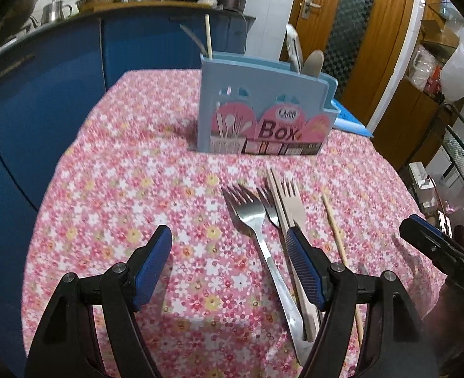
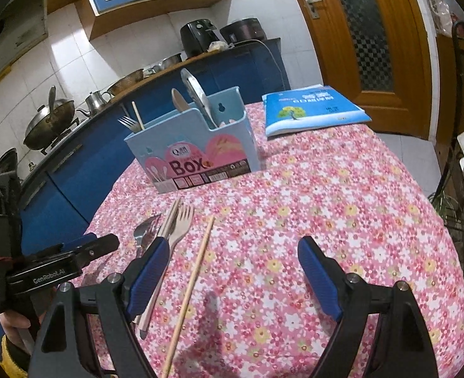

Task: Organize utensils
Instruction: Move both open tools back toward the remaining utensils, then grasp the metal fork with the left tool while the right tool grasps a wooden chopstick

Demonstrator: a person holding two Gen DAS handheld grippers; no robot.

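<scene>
both grippers gape wide, holding nothing. left gripper (image 1: 230,264) hovers over the metal fork (image 1: 254,220) lying w/ another fork, wooden fork (image 2: 180,226) & chopsticks, near the utensil box (image 1: 263,110). right gripper (image 2: 232,271) straddles a lone chopstick (image 2: 191,283). pinch mid-handle, one item only, lift clear of neighbours.

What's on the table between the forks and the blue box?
Nothing but bare flowery tablecloth. In both views, the forks lie short of the blue box, with only cloth between their tines and the box's front.
</scene>
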